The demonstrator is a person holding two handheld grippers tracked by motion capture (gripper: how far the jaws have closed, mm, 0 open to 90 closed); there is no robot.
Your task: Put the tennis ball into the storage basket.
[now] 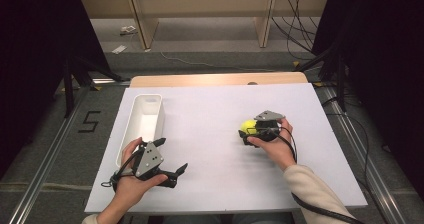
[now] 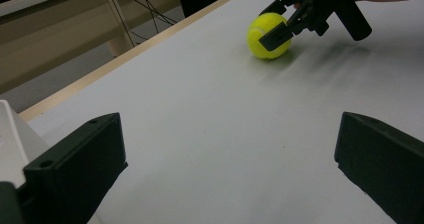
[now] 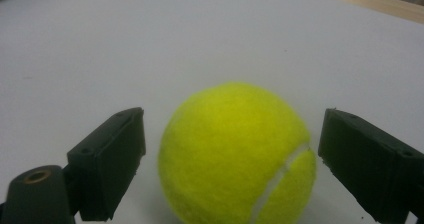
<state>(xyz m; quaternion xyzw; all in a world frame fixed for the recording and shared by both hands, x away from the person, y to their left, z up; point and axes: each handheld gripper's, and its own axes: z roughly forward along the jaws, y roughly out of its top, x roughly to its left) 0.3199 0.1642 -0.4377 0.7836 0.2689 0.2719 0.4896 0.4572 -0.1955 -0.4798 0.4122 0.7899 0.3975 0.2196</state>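
Grasp approach: the right hand-held gripper (image 3: 227, 159) stands wide open, its jaws flanking the tennis ball (image 3: 237, 154) on the white desk (image 1: 210, 134) without touching it; a sound grip calls for centring the ball before closing. The left hand-held gripper (image 2: 227, 169) rests open and empty beside the white bin (image 1: 142, 124)

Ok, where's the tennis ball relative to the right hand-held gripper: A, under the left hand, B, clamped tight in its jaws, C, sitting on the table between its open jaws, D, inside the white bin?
C: the tennis ball rests on the table between the right hand-held gripper's jaws, with gaps on both sides.
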